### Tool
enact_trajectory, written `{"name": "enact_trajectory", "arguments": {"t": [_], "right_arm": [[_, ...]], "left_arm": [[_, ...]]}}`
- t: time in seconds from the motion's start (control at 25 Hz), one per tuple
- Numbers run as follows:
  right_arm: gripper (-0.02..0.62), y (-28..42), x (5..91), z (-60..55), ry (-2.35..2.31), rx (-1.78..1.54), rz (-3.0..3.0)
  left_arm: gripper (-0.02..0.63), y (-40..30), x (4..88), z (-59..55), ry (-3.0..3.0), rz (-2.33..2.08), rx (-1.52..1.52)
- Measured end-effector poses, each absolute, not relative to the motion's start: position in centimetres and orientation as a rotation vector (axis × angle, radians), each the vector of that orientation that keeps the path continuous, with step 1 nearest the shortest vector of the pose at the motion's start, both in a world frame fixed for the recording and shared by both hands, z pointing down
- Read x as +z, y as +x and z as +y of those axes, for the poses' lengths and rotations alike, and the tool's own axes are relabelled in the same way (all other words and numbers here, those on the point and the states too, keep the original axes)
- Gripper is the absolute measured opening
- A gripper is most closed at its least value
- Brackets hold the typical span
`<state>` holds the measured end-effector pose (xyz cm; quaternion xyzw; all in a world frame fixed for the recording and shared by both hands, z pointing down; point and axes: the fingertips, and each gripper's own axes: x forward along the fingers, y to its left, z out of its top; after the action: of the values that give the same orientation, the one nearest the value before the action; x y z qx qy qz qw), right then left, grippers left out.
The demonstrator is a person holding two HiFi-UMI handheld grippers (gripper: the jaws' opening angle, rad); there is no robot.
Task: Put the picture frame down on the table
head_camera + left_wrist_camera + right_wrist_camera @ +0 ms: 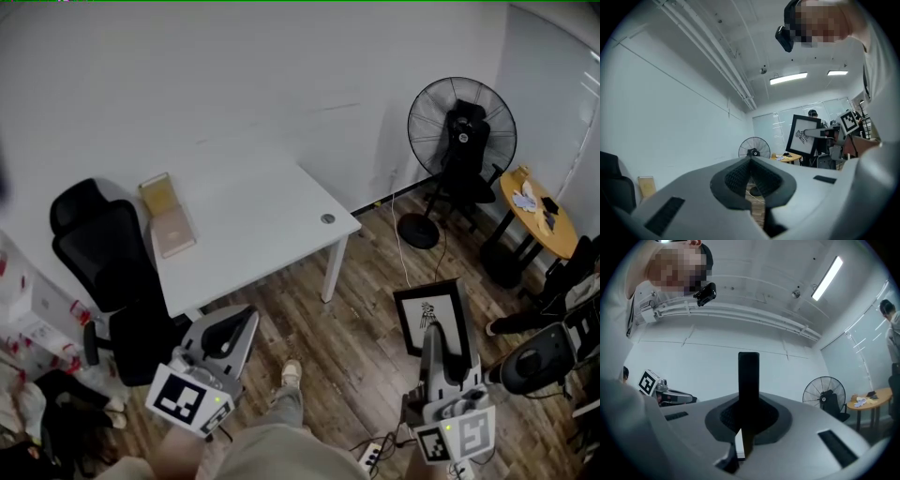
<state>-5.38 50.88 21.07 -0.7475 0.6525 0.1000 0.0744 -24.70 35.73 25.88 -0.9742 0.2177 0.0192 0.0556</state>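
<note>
Over the floor (361,328), well apart from the bench (272,220) | right gripper (749,416) fingers pinch the picture frame (450,317) upright by its edge | left gripper (750,161) fingers pressed together, empty | tip: hold that pinch firm, carry across, lower onto bare bench.

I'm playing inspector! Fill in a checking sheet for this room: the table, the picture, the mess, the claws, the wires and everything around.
Surface: white rectangular table, mostly bare.
Job's things: black-framed picture with a drawing, not on the table, held above the wooden plank floor.
Clutter: yellow box and pale pink flat panel at the table's left end; small grey round disc near its right corner.
Grippers: left gripper claw shut, empty; right gripper claw shut on the picture's edge.
Cables: white power strip by the person's feet; thin wire on the floor.
Surroundings: black office chair, black standing fan, round wooden side table.
</note>
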Motion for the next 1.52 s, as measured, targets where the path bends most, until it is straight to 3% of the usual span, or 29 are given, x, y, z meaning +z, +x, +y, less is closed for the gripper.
{"name": "enact_trajectory", "arguments": {"t": [0.64,1.52], "right_arm": [[0.032,1.7,24.4,41.0,-2.176,0.028,1.954],[0.032,10.7,32.9,13.2,-1.887,-0.637,1.827]], "left_arm": [[0.021,-17.3,27.7,26.7,-3.024,0.592,0.019],[0.021,-8.7,32.5,1.9,-3.094,0.653,-0.092]]}}
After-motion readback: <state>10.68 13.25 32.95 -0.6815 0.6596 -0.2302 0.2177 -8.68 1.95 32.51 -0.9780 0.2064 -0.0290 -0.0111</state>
